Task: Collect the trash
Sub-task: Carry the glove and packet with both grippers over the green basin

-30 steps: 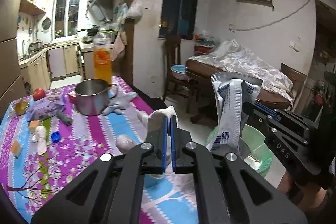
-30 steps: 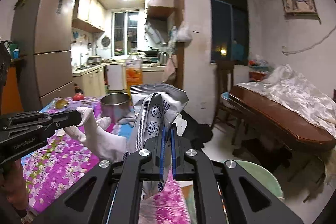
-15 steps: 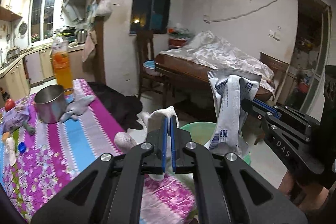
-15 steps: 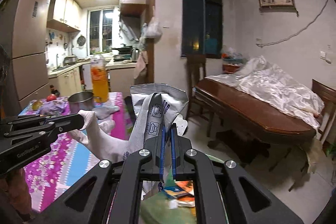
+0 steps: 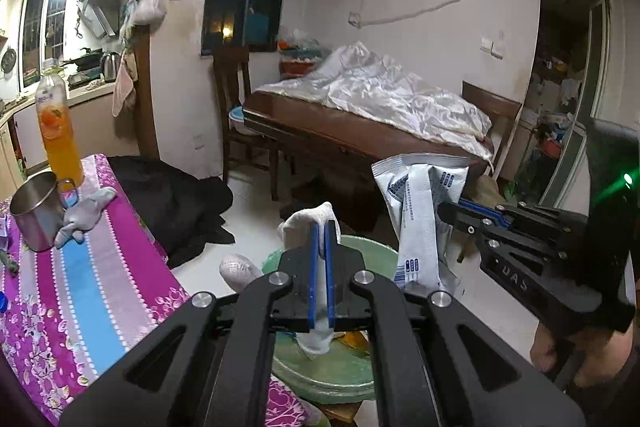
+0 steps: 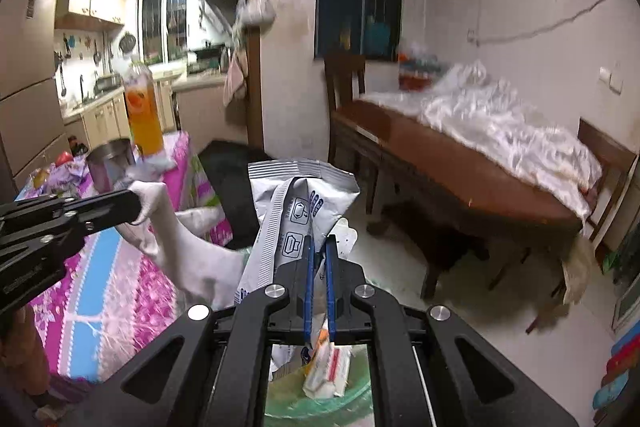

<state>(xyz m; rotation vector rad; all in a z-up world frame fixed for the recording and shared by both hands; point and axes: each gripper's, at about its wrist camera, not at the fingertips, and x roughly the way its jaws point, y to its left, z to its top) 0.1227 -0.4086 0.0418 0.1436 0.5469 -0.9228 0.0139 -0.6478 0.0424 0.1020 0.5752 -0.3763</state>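
Note:
My left gripper (image 5: 320,227) is shut on a white sock (image 5: 306,221) that hangs through its jaws above a green bin (image 5: 340,371) on the floor. To its right, my right gripper (image 5: 444,209) is shut on a crumpled silver-white wrapper (image 5: 420,219), also over the bin. In the right wrist view the right gripper (image 6: 319,241) pinches the wrapper (image 6: 296,203) low down. There the left gripper (image 6: 136,205) comes in from the left with the sock (image 6: 188,251) drooping. The bin (image 6: 356,399) below holds several wrappers.
A table with a purple flowered cloth (image 5: 80,287) is at the left, bearing a steel pot (image 5: 34,211), an orange drink bottle (image 5: 58,135) and a grey glove (image 5: 86,211). A dark heap (image 5: 176,203) lies on the floor. A wooden bed with a white sheet (image 5: 380,99) stands behind.
Both grippers have swung right, away from over the table to above the green bin, each still carrying its item. The bin now shows below both sets of jaws.

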